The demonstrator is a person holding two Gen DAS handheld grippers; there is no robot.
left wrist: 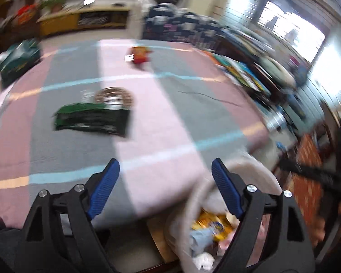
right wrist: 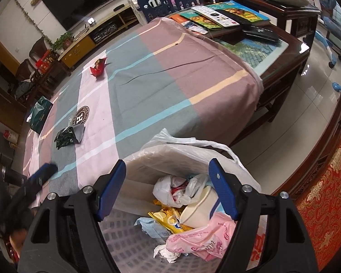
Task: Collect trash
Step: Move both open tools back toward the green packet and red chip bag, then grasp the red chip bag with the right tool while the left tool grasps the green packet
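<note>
Trash bin, plastic-lined, crumpled wrappers inside; left gripper, right gripper released

Count, relative to striped cloth:
On it: one crumpled dark-green foil wrapper, one red wrapper, one green packet; beside it, one lined bin.

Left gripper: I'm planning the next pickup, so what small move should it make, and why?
Probably carry the left gripper forward toward the dark green wrapper, the nearest litter on the striped cloth. Its jaws stand open and empty, the bin already holds bagged trash, and the red wrapper lies farther off. The right gripper hangs open over the bin.
</note>
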